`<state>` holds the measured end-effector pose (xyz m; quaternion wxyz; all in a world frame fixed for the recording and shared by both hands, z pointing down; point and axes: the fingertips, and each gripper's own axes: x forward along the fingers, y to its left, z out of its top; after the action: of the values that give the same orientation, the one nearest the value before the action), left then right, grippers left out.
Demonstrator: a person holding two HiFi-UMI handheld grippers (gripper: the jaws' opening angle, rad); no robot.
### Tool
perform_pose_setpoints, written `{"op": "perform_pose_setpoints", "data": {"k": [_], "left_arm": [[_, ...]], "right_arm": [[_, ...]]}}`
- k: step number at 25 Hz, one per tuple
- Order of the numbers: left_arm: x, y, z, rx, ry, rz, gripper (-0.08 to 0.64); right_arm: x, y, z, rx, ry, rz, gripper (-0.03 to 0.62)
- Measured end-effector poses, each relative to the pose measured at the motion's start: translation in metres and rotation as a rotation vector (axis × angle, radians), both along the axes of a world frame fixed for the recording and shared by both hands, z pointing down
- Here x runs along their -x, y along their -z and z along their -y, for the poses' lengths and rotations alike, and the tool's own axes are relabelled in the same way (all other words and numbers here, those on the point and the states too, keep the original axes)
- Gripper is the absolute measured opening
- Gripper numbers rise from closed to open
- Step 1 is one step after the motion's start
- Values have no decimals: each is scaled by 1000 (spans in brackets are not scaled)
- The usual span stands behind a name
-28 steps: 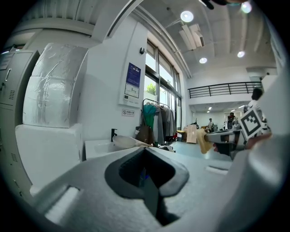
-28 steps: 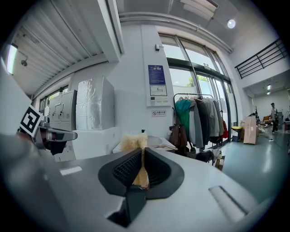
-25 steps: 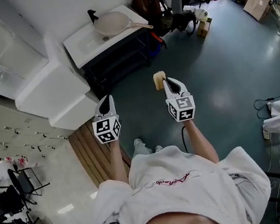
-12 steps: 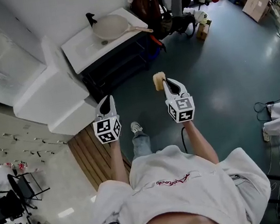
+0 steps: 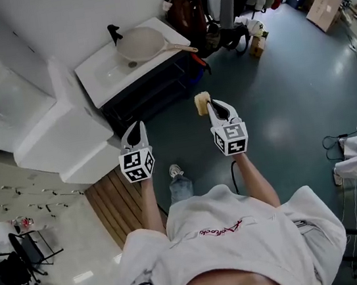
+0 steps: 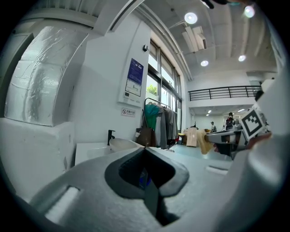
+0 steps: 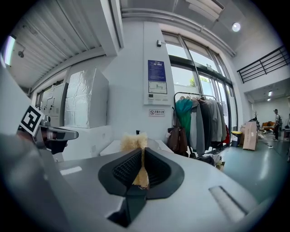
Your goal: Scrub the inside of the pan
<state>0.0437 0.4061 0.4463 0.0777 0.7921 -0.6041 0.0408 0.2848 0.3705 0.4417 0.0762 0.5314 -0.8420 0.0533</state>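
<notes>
Pan (image 5: 139, 43) lies ahead of you on the white sink counter (image 5: 104, 78), bowl beside the black tap (image 5: 113, 33), long handle (image 5: 177, 47) pointing right, well apart from your left gripper (image 5: 134, 128), closed on nothing, and your right gripper (image 5: 213, 105), clamping the yellow sponge (image 5: 202, 101).

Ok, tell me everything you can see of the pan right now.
The pan is round, shallow and pale beige with a matte look, and has a long slim handle in the same colour. It sits upright over the basin of the white sink counter, close beside the black tap, with its handle pointing toward the counter's right end. Its inside looks empty. Only the counter touches it.
</notes>
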Motion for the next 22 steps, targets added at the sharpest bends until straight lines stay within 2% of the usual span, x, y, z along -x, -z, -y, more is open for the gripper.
{"op": "perform_pose_setpoints", "data": {"k": [22], "left_arm": [[76, 12, 192, 3, -42, -16, 0]], "right_arm": [[80, 17, 188, 4, -32, -12, 28]]}}
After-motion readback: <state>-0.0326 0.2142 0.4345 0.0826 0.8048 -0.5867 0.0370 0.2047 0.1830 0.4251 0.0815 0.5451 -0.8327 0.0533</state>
